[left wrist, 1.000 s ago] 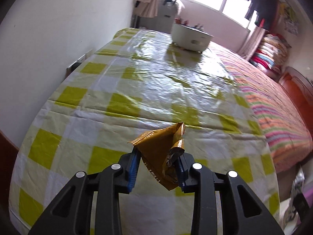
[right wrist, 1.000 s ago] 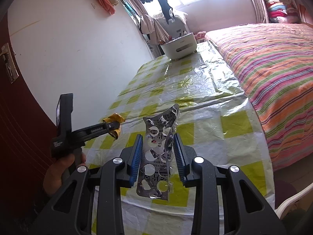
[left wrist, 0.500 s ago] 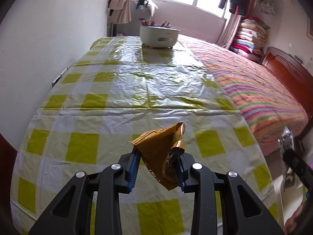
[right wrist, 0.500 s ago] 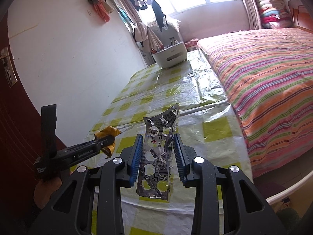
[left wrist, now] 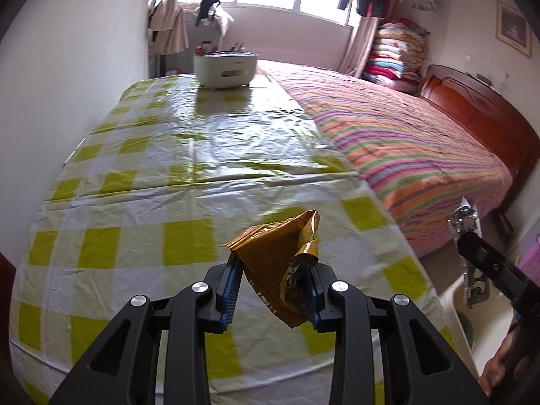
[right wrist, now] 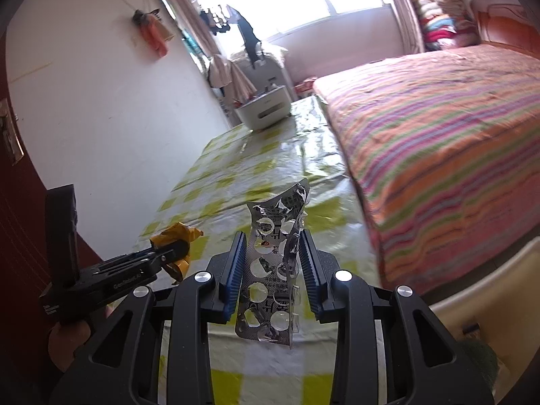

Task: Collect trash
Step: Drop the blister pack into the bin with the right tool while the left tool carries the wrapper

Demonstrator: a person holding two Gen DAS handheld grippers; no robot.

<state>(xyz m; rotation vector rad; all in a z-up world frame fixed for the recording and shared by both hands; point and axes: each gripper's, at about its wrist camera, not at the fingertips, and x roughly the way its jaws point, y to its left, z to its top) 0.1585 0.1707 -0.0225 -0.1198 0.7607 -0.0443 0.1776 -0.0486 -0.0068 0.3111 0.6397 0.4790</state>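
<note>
Bedroom daylight falls on a table (left wrist: 141, 209) covered with a yellow-and-white checked plastic cloth, which stands beside a bed (left wrist: 422, 148) with a striped cover. Between the blue pads of the left gripper (left wrist: 271, 290) sits a crumpled golden wrapper (left wrist: 275, 260); the fingers are closed on its lower part, and its pointed top sticks up free above the cloth. The right gripper (right wrist: 271, 271) has its fingers pressed on a silver blister pack (right wrist: 275, 270), which stands nearly upright with its torn top edge above the fingertips and its emptied pockets below them. Both pieces are lifted off the table, so they are carried and not resting anywhere. Holding each piece by its middle probably keeps such thin, light material from slipping out. At the far end of the table stands a white container (left wrist: 225, 69), well apart from both grippers. In the left view a pale basin or bin (left wrist: 472, 317) shows low at the right, beyond the table edge, near the right gripper; it may be the place for the trash, but this is only a guess.
</note>
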